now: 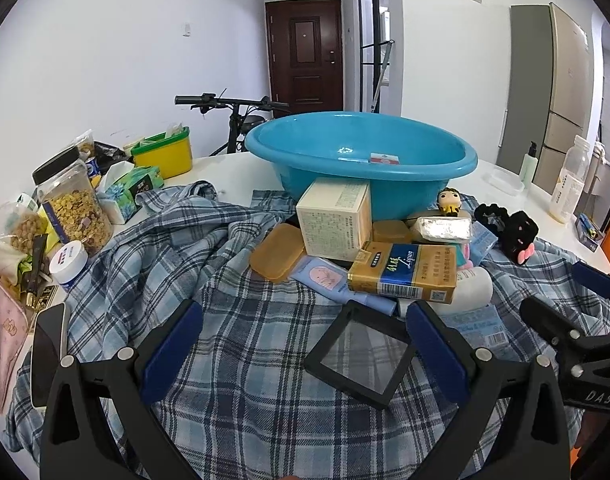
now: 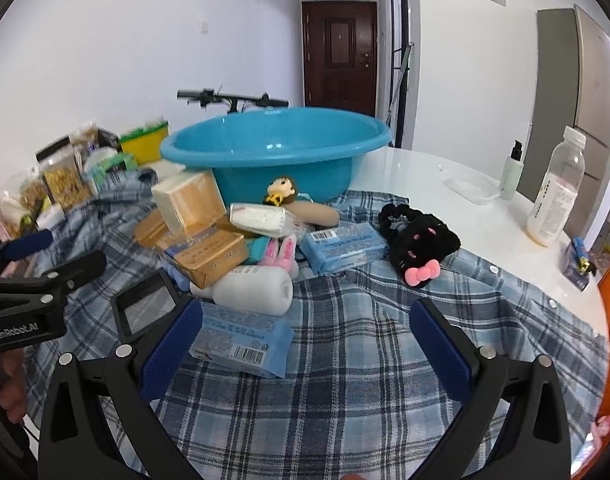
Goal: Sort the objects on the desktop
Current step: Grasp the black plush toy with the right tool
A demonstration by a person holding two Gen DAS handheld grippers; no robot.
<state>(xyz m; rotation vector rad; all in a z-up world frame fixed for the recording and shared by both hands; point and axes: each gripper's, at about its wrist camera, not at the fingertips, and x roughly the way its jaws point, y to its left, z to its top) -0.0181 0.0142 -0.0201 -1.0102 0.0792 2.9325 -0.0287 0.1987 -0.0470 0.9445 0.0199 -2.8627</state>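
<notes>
A pile of small objects lies on a blue plaid shirt (image 1: 245, 360) in front of a blue plastic basin (image 1: 361, 156): a cream box (image 1: 333, 216), a gold and blue carton (image 1: 405, 272), amber cases (image 1: 277, 252), a white bottle (image 2: 253, 288), blue packets (image 2: 345, 248), a small doll (image 2: 281, 192) and a black plush (image 2: 417, 244). A black square frame (image 1: 361, 356) lies between my left gripper's open jaws. My left gripper (image 1: 305, 348) is open and empty. My right gripper (image 2: 305, 344) is open and empty above the shirt, with a blue packet (image 2: 241, 340) at its left finger.
Snack jars (image 1: 73, 204), a tissue pack (image 1: 125, 192) and a yellow bin (image 1: 165, 152) stand at the left. A phone (image 1: 45, 356) and a pink pouch (image 1: 1, 344) lie at the near left. A pump bottle (image 2: 513, 172), a clear bottle (image 2: 557, 196) and a clear tray (image 2: 473, 188) stand on the white table (image 2: 425, 168) at the right.
</notes>
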